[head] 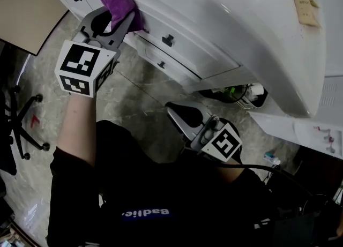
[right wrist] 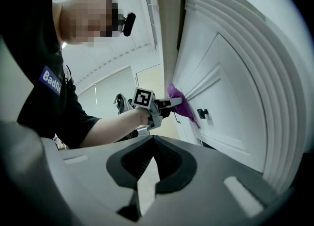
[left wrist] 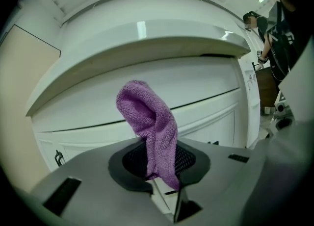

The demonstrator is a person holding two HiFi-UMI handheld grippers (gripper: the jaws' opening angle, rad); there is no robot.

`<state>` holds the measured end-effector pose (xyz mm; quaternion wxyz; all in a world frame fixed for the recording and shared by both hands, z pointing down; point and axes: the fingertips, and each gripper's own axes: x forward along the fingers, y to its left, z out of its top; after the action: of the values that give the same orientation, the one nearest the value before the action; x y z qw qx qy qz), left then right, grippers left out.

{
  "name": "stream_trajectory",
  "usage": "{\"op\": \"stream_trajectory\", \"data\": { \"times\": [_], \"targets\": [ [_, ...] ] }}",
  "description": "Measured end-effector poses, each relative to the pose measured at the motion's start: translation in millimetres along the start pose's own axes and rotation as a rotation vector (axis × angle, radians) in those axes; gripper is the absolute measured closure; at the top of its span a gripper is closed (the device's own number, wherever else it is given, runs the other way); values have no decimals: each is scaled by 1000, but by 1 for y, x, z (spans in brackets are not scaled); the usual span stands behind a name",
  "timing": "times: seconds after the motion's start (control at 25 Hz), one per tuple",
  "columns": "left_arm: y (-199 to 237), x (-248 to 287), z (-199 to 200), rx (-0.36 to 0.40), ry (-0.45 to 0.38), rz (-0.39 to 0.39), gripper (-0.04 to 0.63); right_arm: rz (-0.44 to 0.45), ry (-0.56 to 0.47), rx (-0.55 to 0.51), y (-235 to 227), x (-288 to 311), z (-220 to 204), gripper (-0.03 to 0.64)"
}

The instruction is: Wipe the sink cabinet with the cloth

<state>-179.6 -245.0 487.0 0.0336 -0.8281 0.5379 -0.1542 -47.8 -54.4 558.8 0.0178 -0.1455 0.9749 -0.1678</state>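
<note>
On the white front of the sink cabinet point(head: 214, 37), just under its top edge, pressed the purple cloth point(head: 120, 2) with the left gripper point(head: 115, 18), shut tight on one end of it. Lower down and well apart, held the right gripper point(head: 179, 114) closed on nothing. Could have lost the cloth by rubbing too hard, with only a small bit pinched. Could have snagged it on the black knob point(head: 168, 40) near by. Could have scratched the white paint with the hard gripper tips by letting the soft lump slide aside. Looked soft and fuzzy, folded over in a fat bunch, poking out past the jaws, with a thin tail hanging between them. Could not tell wet from dry.
</note>
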Motion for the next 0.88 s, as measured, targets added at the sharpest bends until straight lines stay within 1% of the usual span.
{"op": "stream_trajectory", "data": {
  "times": [0.12, 0.2, 0.4, 0.52, 0.6, 0.68, 0.76, 0.88],
  "targets": [
    [1, 8, -35, -39, 26, 13, 508, 5, 6, -3, 3, 1, -2, 615],
    [-4, 15, -63, -57, 72, 13, 508, 5, 17, -4, 5, 1, -4, 615],
    [-31, 30, -126, -104, 197, -35, 508, 10, 26, -10, 5, 0, -7, 615],
    [-49, 35, -146, -132, 236, -71, 508, 9, 19, -6, 5, -2, -7, 615],
    [-58, 34, -143, -143, 230, -90, 508, 7, 13, -2, 4, -3, -6, 615],
    [-60, 27, -122, -151, 200, -109, 508, 5, 8, 1, 2, -4, -5, 615],
    [-60, 16, -88, -152, 159, -136, 508, 4, 5, 5, 0, -5, -4, 615],
    [-55, -1, -22, -110, 77, -166, 508, 11, -3, 11, -1, -5, -1, 615]
  ]
}}
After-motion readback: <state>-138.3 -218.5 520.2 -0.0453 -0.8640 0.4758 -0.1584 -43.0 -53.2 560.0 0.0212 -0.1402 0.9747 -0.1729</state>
